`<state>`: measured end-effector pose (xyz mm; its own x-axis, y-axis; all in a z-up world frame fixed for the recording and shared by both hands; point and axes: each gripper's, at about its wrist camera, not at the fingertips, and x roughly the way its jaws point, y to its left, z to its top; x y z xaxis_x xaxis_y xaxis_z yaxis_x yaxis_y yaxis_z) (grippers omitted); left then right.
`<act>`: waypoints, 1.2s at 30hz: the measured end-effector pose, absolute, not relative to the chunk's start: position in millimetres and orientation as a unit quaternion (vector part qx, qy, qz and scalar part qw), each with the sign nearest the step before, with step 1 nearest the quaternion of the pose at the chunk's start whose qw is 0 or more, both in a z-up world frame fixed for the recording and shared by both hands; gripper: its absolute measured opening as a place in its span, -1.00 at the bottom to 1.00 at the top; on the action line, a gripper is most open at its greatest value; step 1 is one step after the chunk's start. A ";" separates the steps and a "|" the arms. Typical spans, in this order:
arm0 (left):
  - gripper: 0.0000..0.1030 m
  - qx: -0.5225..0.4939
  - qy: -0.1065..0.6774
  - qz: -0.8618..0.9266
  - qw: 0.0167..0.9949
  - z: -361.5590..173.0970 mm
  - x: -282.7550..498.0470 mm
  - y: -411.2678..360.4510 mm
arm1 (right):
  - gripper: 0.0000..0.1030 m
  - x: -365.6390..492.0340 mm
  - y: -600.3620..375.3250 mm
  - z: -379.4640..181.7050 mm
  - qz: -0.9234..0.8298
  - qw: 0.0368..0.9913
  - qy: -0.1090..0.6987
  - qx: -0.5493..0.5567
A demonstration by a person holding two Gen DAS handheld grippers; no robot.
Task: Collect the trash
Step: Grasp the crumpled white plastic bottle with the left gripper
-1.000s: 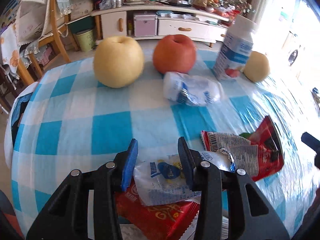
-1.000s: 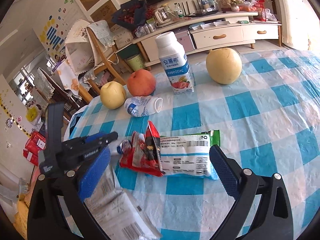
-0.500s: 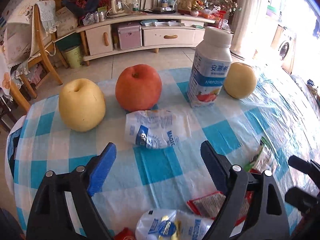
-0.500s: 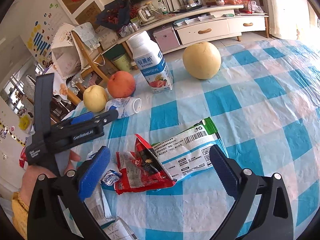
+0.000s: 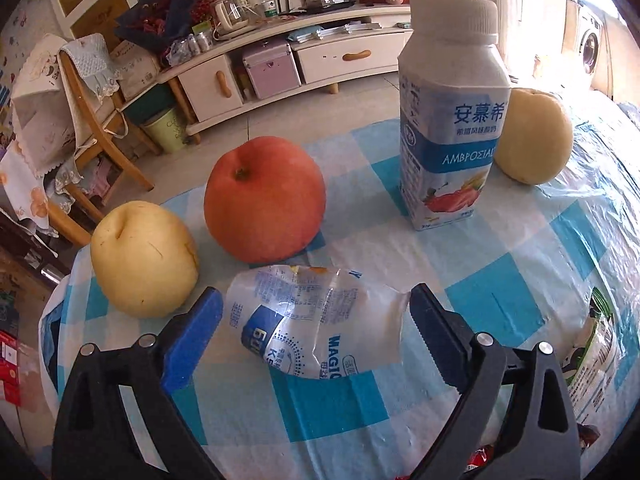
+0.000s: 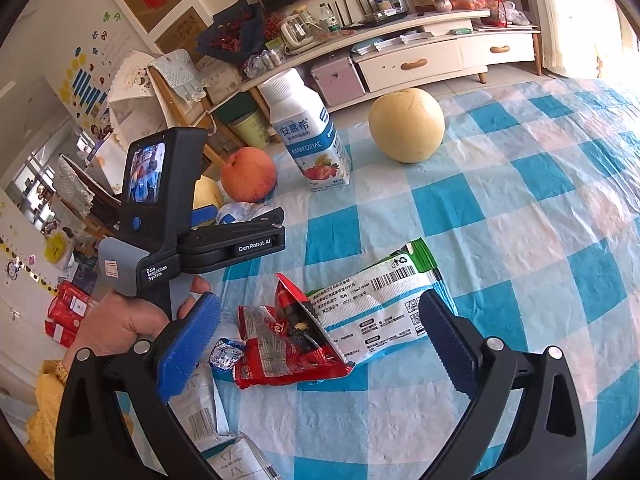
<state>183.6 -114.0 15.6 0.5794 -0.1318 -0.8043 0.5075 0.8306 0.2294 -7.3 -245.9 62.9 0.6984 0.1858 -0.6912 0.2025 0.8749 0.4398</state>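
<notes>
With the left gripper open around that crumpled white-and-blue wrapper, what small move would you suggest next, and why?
Probably close the left gripper on the crumpled wrapper. Its jaws stand open on either side of the wrapper, which lies on the checked tablecloth just in front of the red apple, so no further approach looks necessary.

My left gripper (image 5: pixel 314 328) is black plastic, blue ribbed pads on the fingers (image 5: pixel 192 336), silver screws at the joints. Right gripper (image 6: pixel 320 340) is the same build. The side of the left one reads "GenRobot.AI" and "Data Acquisition System", plus a tiny screen. My left hand (image 6: pixel 120 320): bare skin, yellow sleeve.
</notes>
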 end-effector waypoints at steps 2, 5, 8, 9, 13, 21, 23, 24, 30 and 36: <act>0.83 0.237 0.415 -0.182 0.859 14.5 182.2 -117.6 | 0.91 -6.6 -244.1 62.6 -0.002 0.887 0.391 0.247; 0.83 0.249 0.408 -0.180 0.860 13.2 174.7 -118.6 | 0.91 -4.8 -240.5 61.6 0.002 0.886 0.396 0.239; 0.83 0.257 0.405 -0.182 0.858 9.9 168.3 -114.4 | 0.91 -3.2 -238.1 60.6 0.005 0.886 0.402 0.232; 0.83 0.262 0.404 -0.182 0.857 8.4 167.0 -112.2 | 0.91 -2.8 -237.4 60.1 0.006 0.885 0.403 0.231; 0.52 0.233 0.419 -0.204 0.853 5.9 167.8 -99.7 | 0.91 -2.0 -233.7 58.7 0.011 0.885 0.408 0.224; 0.33 0.197 0.427 -0.206 0.858 5.9 168.3 -89.7 | 0.91 -1.0 -231.5 57.2 0.012 0.885 0.411 0.219; 0.26 0.194 0.427 -0.205 0.859 6.7 164.2 -88.4 | 0.91 -0.5 -230.6 56.1 0.014 0.884 0.413 0.217; 0.23 0.191 0.427 -0.205 0.860 7.8 162.0 -88.0 | 0.91 -0.4 -230.0 55.6 0.015 0.884 0.414 0.216; -0.44 0.158 0.426 -0.204 0.867 18.0 149.0 -73.5 | 0.91 1.4 -217.0 55.3 0.037 0.887 0.418 0.190; -0.56 0.137 0.427 -0.206 0.870 23.4 138.7 -56.7 | 0.91 3.1 -190.9 55.6 0.087 0.891 0.421 0.149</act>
